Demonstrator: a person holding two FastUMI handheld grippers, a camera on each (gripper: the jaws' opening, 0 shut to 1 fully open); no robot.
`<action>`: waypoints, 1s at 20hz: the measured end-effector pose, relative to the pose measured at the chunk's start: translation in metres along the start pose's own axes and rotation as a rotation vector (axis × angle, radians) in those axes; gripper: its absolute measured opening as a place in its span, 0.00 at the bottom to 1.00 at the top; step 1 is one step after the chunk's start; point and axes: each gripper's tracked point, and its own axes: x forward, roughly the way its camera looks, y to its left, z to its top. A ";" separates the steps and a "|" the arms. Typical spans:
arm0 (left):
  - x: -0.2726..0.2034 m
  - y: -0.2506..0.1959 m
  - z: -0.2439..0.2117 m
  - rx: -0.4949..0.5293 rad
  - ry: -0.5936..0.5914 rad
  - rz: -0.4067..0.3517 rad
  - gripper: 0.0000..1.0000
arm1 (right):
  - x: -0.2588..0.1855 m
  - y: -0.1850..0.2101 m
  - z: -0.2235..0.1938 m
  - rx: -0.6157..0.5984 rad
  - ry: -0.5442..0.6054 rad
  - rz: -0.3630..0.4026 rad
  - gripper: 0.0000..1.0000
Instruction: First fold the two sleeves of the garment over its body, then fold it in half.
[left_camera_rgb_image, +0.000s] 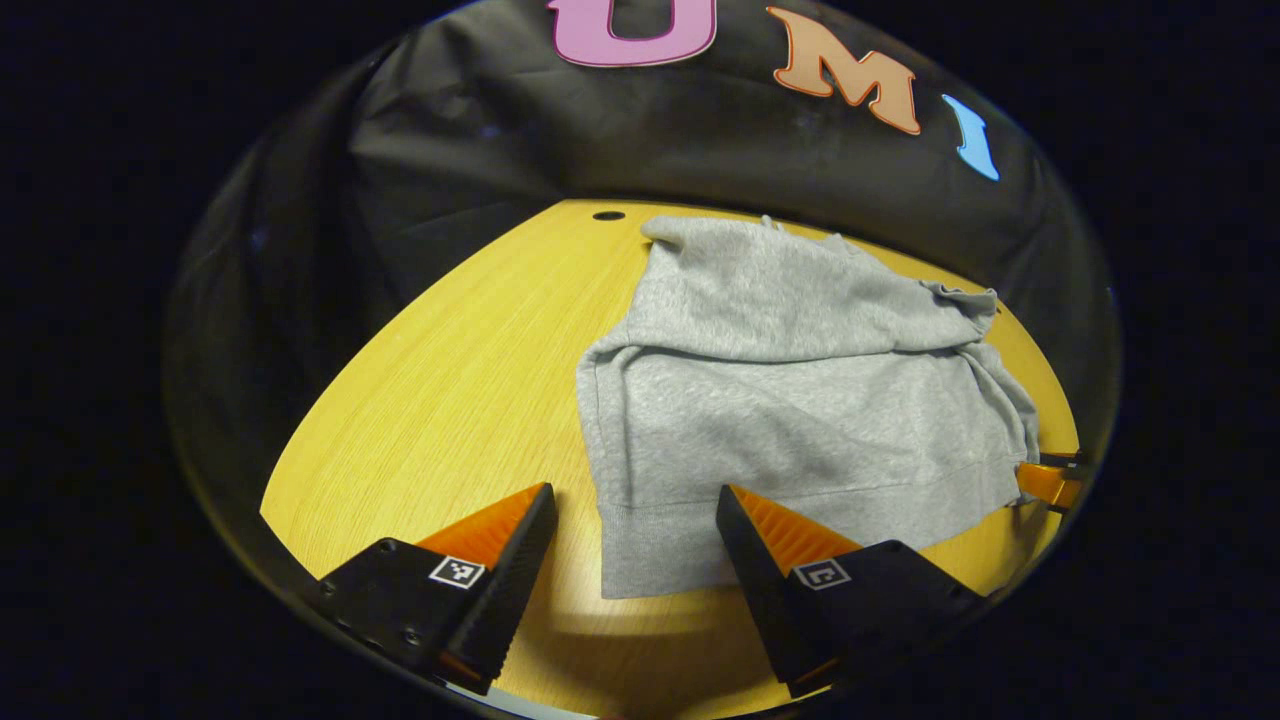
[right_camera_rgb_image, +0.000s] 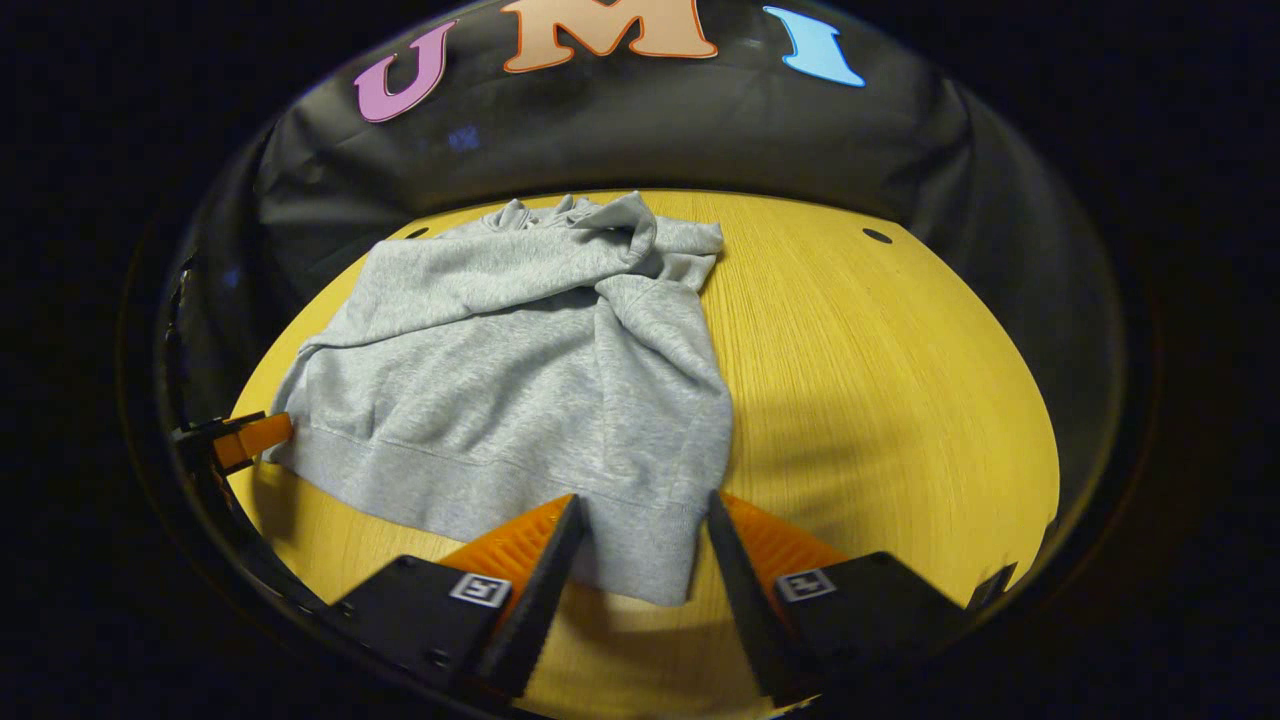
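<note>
matt fleecy garment (left_camera_rgb_image: 800, 400), wood-grain table (left_camera_rgb_image: 450, 400)

Plain heather-grey garment (left_camera_rgb_image: 800, 400), no print on it, ribbed hem the same grey, spread across the table (left_camera_rgb_image: 450, 400), which is warm yellow wood with fine straight grain. Behind the table, a black cloth wall (left_camera_rgb_image: 560, 150). Beside the garment's far edge, small dark holes in the tabletop.

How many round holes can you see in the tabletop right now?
2. One hole sits far right of the grey garment; the other hole is by its far left shoulder. The garment may hide more.
</note>
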 end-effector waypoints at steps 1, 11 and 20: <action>-0.001 -0.005 -0.001 0.017 0.009 -0.025 0.94 | 0.000 0.004 0.001 0.008 0.003 0.011 0.70; 0.008 -0.020 0.009 -0.081 0.051 -0.129 0.04 | 0.004 0.016 0.005 0.036 0.090 0.057 0.08; -0.008 -0.020 -0.002 -0.057 0.139 -0.156 0.00 | -0.015 0.007 0.002 0.060 0.133 0.080 0.08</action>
